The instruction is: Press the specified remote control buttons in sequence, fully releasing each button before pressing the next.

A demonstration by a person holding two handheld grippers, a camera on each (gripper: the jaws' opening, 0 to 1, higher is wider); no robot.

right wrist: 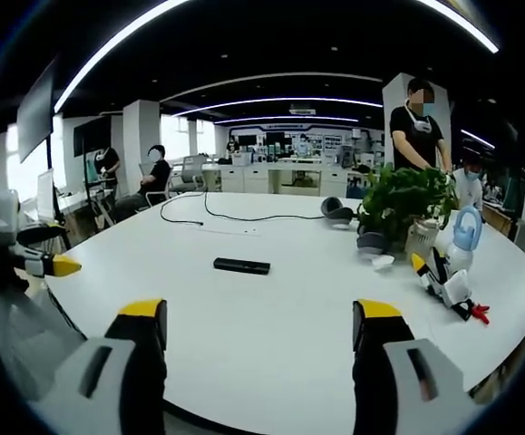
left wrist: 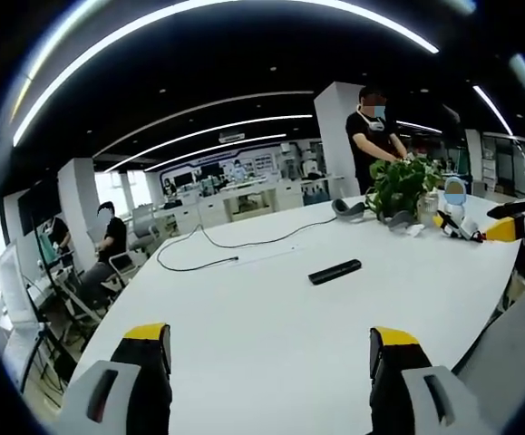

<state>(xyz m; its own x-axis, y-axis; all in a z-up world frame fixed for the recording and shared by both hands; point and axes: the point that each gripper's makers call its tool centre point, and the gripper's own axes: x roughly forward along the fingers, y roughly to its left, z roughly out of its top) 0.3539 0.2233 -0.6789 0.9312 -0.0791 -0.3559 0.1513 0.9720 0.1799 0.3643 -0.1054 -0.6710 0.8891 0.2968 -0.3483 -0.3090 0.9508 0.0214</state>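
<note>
A black remote control (left wrist: pixel 335 271) lies flat on the white table (left wrist: pixel 271 317), well ahead of my left gripper (left wrist: pixel 271 349), which is open with nothing between its yellow-tipped jaws. The same remote control (right wrist: pixel 241 265) appears in the right gripper view, beyond my open, empty right gripper (right wrist: pixel 255 331). The right gripper (left wrist: pixel 502 228) reaches into the left gripper view at the far right edge. At the left edge of the right gripper view sits the left gripper (right wrist: pixel 58 265). Both grippers hover apart from the remote.
A potted plant (right wrist: pixel 405 201) stands at the table's far right beside headphones (right wrist: pixel 336 210), a small blue fan (right wrist: pixel 464 237) and small tools (right wrist: pixel 448 281). A black cable (right wrist: pixel 212 213) runs across the far side. One person stands behind the plant (right wrist: pixel 418 118); others sit at the left (right wrist: pixel 156 172).
</note>
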